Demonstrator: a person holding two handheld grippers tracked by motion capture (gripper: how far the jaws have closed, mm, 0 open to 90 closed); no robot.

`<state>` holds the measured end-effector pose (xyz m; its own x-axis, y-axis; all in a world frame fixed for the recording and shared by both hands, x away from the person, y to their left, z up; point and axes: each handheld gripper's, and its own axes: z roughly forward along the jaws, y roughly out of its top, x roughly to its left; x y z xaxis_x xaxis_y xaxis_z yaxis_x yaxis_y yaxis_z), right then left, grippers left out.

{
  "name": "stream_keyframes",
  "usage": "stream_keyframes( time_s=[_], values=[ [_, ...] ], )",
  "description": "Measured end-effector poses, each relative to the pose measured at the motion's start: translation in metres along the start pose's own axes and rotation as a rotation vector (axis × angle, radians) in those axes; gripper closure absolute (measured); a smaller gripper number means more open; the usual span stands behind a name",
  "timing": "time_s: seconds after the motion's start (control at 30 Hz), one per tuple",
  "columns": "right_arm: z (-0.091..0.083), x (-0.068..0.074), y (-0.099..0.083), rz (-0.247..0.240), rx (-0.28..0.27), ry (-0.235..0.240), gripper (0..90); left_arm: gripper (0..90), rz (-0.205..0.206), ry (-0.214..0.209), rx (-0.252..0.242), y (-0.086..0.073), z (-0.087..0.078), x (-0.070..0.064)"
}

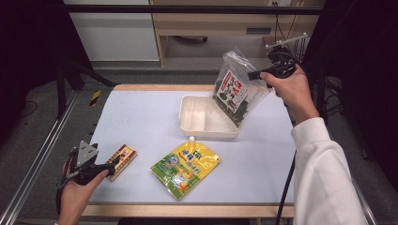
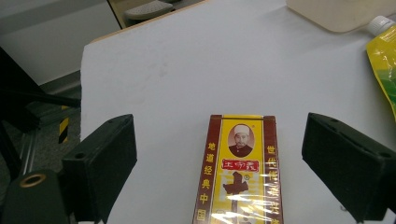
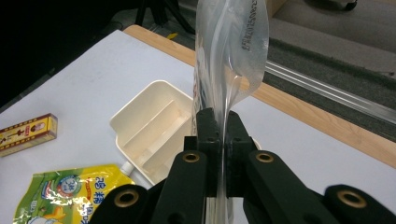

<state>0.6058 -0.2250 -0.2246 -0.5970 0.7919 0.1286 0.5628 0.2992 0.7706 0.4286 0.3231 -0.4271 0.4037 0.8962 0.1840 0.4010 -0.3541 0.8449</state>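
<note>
Now the right tongs (image 1: 256, 75) pinch a clear plastic bag of dark seaweed (image 1: 233, 91), hung tilted over the cream divided tray (image 1: 206, 129); lowering it in seems next, while the left tongs (image 2: 219, 158) stand spread around a flat brown-and-yellow box (image 2: 240, 172) on the desk (image 1: 141, 117)

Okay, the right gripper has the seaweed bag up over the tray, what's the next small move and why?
Probably lower the right gripper a little, so the seaweed bag settles into the cream tray. Its jaws are clamped on the bag's clear edge, and the bag hangs tilted with its bottom end already at the tray's right side. The left gripper is open around the yellow box.
</note>
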Motion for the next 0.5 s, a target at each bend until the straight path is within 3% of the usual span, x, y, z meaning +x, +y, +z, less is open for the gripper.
stream_keyframes(
  time_s=[0.3, 0.5],
  values=[
    [0.003, -0.0036, 0.0014, 0.025, 0.025, -0.009, 88.3, 10.5, -0.022, 0.01, -0.008, -0.0009, -0.0011, 0.0054],
    [0.007, -0.0025, 0.0025, 0.029, 0.032, -0.005, 88.4, 10.5, -0.015, 0.005, -0.005, -0.0004, -0.0004, 0.0035]
  ],
)
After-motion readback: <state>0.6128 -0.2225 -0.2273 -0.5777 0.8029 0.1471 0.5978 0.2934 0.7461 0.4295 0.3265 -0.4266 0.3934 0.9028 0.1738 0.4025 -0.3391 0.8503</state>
